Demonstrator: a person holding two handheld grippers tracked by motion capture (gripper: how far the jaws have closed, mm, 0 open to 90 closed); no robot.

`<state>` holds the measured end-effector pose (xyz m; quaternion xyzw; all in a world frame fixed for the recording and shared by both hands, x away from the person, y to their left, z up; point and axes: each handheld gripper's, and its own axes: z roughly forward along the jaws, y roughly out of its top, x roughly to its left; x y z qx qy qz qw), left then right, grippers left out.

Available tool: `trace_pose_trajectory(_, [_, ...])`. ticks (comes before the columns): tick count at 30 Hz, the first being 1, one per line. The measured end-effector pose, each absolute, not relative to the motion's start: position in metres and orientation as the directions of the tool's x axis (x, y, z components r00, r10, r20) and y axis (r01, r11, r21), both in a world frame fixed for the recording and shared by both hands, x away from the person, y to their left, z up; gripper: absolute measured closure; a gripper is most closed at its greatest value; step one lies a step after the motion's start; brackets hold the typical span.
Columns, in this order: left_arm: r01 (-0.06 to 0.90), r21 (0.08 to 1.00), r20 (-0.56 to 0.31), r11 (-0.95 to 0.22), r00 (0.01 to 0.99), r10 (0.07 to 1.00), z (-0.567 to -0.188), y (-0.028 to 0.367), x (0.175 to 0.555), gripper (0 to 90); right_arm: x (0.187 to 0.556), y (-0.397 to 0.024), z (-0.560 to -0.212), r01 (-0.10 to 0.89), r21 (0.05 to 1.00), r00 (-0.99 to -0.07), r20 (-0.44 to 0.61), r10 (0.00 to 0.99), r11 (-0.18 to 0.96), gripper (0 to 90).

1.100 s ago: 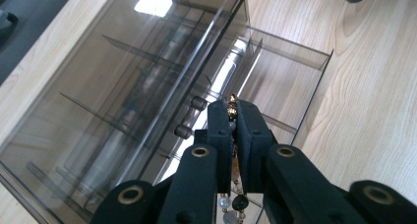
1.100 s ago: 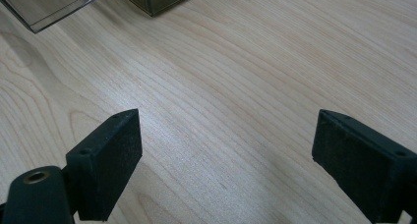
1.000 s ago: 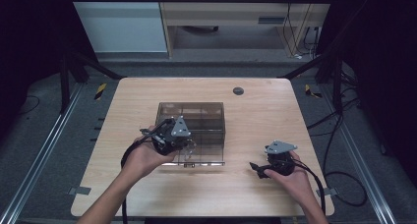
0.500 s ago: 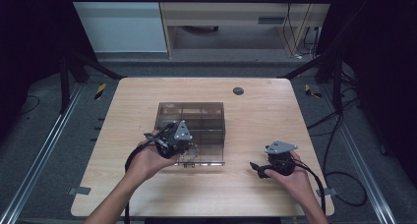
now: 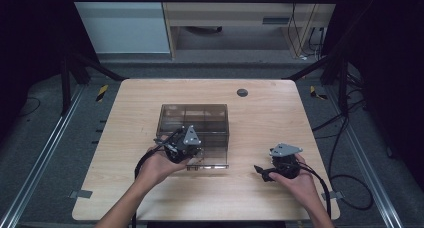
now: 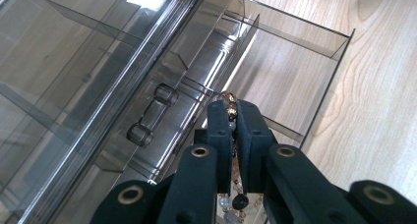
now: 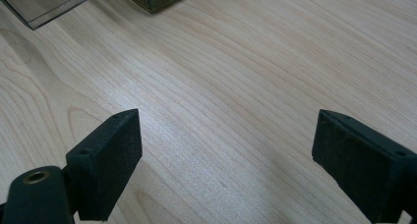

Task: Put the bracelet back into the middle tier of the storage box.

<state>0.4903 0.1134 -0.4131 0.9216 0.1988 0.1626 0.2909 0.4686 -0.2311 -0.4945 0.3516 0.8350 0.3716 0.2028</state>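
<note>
A smoky clear plastic drawer box [image 5: 194, 117] stands mid-table, with its lower drawer [image 5: 214, 161] pulled out toward me. My left gripper [image 5: 196, 153] hovers over that drawer's left part. In the left gripper view the gripper [image 6: 234, 111] is shut on a string of beads [image 6: 229, 102], gold and dark, which hangs down between the jaws above the drawer's divided compartments [image 6: 290, 71]. A clear bar handle [image 6: 152, 113] shows on the box front beside the jaws. My right gripper [image 5: 261, 172] rests low on the table to the right, open [image 7: 226, 150], nothing between its pads.
The wooden table [image 5: 260, 118] has a round grommet [image 5: 242, 92] at the back. Cables [image 5: 345, 183] trail off the right edge. A corner of the drawer [image 7: 54, 5] shows far off in the right gripper view. A cabinet and shelf stand beyond the table.
My left gripper has shifted a little right and toward me, over the open drawer, still holding the beads. The right gripper has stayed put.
</note>
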Motion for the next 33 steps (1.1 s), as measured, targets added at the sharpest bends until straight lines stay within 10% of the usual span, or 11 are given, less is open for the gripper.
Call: trace_pose_trajectory(33, [0.296,0.630,0.168,-0.718,0.851,0.498,-0.421,0.120,0.484,72.4,0.468,-0.235,-0.494,0.438,0.767,-0.663,-0.076,0.745,0.468,11.7])
